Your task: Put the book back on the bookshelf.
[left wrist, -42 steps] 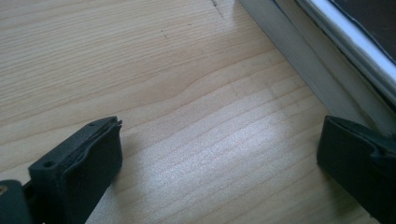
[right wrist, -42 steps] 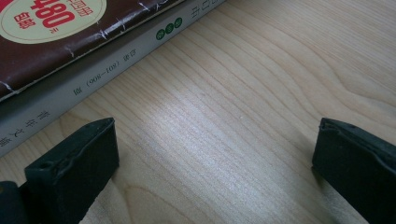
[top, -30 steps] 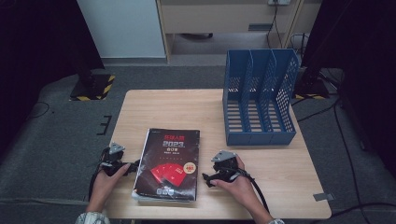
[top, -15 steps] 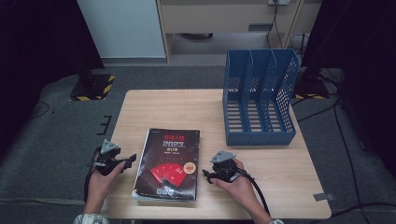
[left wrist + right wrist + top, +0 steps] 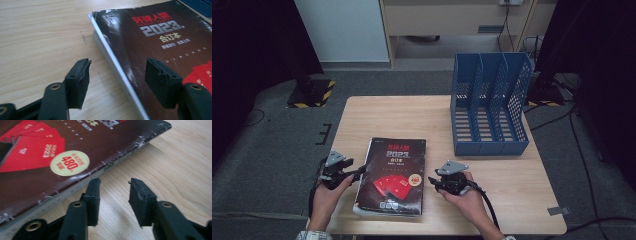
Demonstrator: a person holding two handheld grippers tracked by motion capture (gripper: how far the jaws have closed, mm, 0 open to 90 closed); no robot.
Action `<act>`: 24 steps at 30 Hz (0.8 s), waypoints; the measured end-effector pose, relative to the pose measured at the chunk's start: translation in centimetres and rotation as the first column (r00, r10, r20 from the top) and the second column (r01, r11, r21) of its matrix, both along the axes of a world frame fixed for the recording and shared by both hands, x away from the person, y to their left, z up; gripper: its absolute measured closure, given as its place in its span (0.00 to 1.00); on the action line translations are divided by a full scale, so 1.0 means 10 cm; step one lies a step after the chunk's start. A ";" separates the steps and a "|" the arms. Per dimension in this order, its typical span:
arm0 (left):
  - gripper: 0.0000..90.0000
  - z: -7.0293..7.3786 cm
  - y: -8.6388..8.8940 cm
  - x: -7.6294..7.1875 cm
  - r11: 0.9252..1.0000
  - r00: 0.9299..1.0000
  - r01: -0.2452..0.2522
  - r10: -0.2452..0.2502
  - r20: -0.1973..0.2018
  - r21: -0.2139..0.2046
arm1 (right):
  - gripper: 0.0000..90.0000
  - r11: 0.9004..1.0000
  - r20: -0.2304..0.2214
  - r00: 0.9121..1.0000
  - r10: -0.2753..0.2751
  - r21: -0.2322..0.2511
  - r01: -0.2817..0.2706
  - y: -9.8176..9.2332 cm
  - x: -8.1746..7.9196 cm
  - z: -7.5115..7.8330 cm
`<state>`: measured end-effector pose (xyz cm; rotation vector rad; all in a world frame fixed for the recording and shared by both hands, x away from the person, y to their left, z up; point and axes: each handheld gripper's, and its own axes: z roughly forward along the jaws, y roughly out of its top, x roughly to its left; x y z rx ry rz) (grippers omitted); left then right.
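A thick dark magazine volume (image 5: 394, 172) with a red "2023" cover lies flat on the wooden table (image 5: 412, 117), near its front edge. My left gripper (image 5: 358, 172) sits at the book's left edge. In the left gripper view its jaws (image 5: 117, 72) stand apart with the book's (image 5: 155, 37) edge running between them, pads off it; they have just been closing. My right gripper (image 5: 433, 183) rests by the book's right edge. In the right gripper view its jaws (image 5: 113, 188) have just been closing over bare wood, still apart, with the book (image 5: 37, 152) just ahead.
A blue file rack (image 5: 489, 107) with three slots stands upright at the table's back right. Bare wood lies behind the book and to the right of my right hand. Grey carpet surrounds the table; a cable (image 5: 489, 210) trails from the right gripper.
My left gripper has shifted slightly beside the book's left edge. The right hand and the book have stayed in place.
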<state>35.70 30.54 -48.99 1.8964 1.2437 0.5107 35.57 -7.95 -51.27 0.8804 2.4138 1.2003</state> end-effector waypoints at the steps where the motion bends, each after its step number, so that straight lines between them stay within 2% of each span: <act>1: 0.42 0.00 -0.02 0.00 1.000 1.000 0.001 -0.001 -0.001 0.009 | 0.70 1.000 0.004 1.000 0.004 0.003 -0.004 0.01 -0.01 0.01; 6: 0.44 -0.01 -0.08 0.00 1.000 1.000 0.010 -0.010 -0.004 0.019 | 0.73 0.999 0.006 1.000 0.027 0.024 -0.027 0.07 -0.01 0.08; 7: 0.43 -0.01 -0.09 0.00 1.000 1.000 0.009 -0.009 -0.006 0.019 | 0.68 0.999 0.002 0.999 0.034 0.019 -0.034 0.12 0.04 0.11; 8: 0.43 -0.02 -0.10 0.00 1.000 1.000 0.008 -0.007 -0.009 0.024 | 0.68 0.999 0.002 0.999 0.034 0.019 -0.034 0.12 0.04 0.11; 9: 0.42 -0.03 -0.11 0.01 1.000 1.000 0.007 -0.006 -0.013 0.025 | 0.60 0.999 -0.023 0.999 0.035 0.043 -0.034 0.17 0.13 0.13; 10: 0.42 -0.04 -0.12 0.01 1.000 1.000 0.005 -0.005 -0.017 0.021 | 0.60 0.999 -0.023 0.999 0.035 0.043 -0.034 0.17 0.13 0.13; 11: 0.38 -0.06 -0.15 0.02 1.000 1.000 -0.003 0.003 -0.018 0.017 | 0.51 0.997 -0.064 0.997 0.038 0.073 -0.033 0.23 0.23 0.13; 13: 0.37 -0.07 -0.16 0.03 1.000 1.000 -0.006 0.007 -0.018 0.019 | 0.48 0.997 -0.060 0.998 0.030 0.069 -0.026 0.25 0.27 0.13; 14: 0.36 -0.09 -0.17 0.04 1.000 1.000 -0.009 0.009 -0.023 0.018 | 0.46 0.997 -0.060 0.998 0.014 0.083 -0.009 0.27 0.29 0.12; 19: 0.34 -0.14 -0.19 0.07 1.000 0.999 -0.008 0.009 -0.039 0.020 | 0.33 0.993 -0.113 0.993 0.035 0.114 -0.022 0.30 0.23 0.05; 22: 0.33 -0.15 -0.18 0.07 1.000 0.999 -0.007 0.007 -0.044 -0.002 | 0.27 0.993 -0.146 0.988 0.046 0.111 -0.030 0.34 0.21 0.00; 24: 0.33 -0.16 -0.17 0.07 1.000 0.998 0.002 -0.004 -0.059 -0.020 | 0.26 0.991 -0.166 0.985 0.051 0.127 -0.030 0.36 0.21 -0.03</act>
